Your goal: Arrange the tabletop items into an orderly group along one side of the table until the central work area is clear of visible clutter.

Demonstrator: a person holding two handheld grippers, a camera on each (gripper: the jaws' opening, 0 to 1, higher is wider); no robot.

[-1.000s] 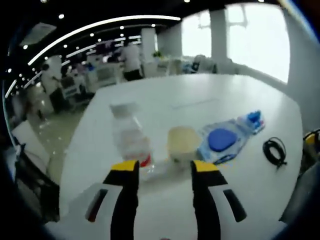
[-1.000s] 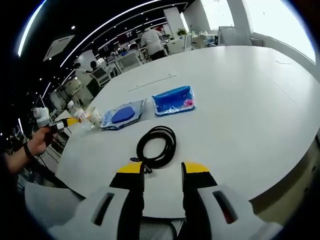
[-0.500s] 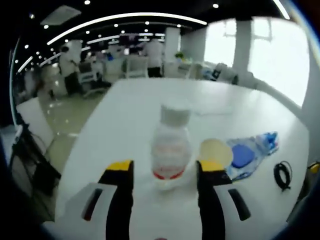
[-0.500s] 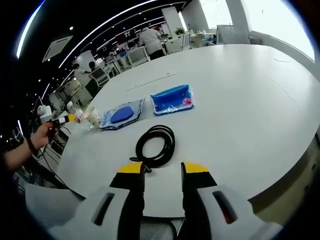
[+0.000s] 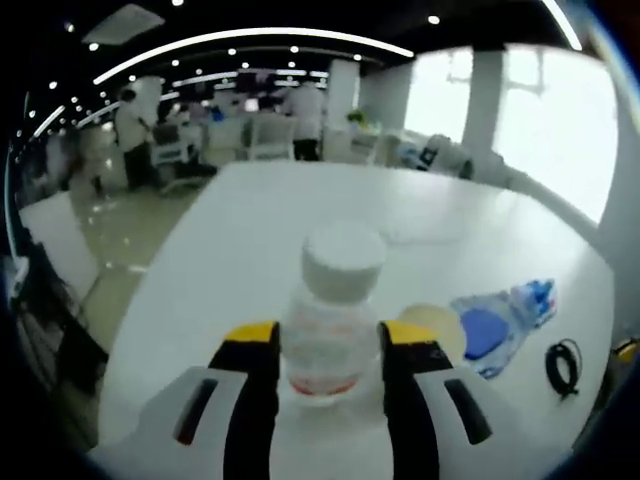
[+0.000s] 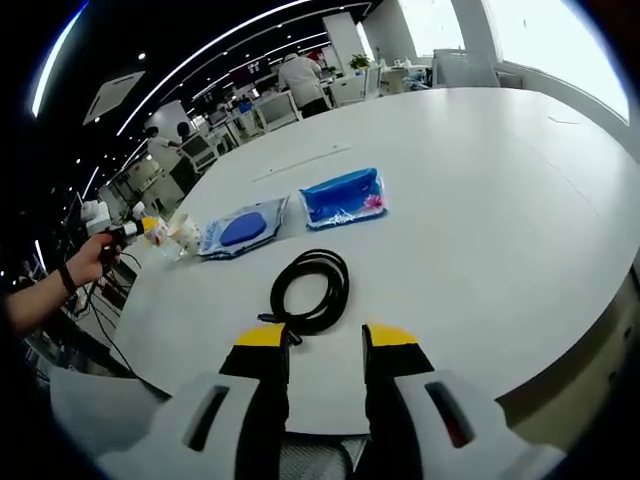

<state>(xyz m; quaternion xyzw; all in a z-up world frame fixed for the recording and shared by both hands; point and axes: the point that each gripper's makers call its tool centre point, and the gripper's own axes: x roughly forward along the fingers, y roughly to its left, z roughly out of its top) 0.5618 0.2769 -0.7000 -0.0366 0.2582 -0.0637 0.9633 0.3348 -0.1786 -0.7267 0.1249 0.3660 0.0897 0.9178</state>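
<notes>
A clear plastic bottle (image 5: 334, 315) with a white cap and a red band stands between the yellow-tipped jaws of my left gripper (image 5: 328, 338), which press on both its sides. A cream cup (image 5: 437, 326) sits just to its right. Beyond lie a clear pouch with a blue disc (image 5: 483, 332), a blue packet (image 5: 535, 295) and a coiled black cable (image 5: 563, 364). In the right gripper view the cable (image 6: 312, 290) lies just ahead of my open right gripper (image 6: 325, 342), which holds nothing. The pouch (image 6: 240, 230), blue packet (image 6: 345, 197), cup (image 6: 186, 235) and left gripper (image 6: 135, 228) are at the table's left edge.
The large white table (image 6: 480, 210) is bare on its right half and curves to a near edge. A person's hand (image 6: 85, 262) holds the left gripper off the table's left side. Desks, chairs and people (image 6: 300, 80) stand far behind.
The left gripper has moved forward and its jaws have closed in on the bottle, which now sits deeper between them. The right gripper and the cable have not moved.
</notes>
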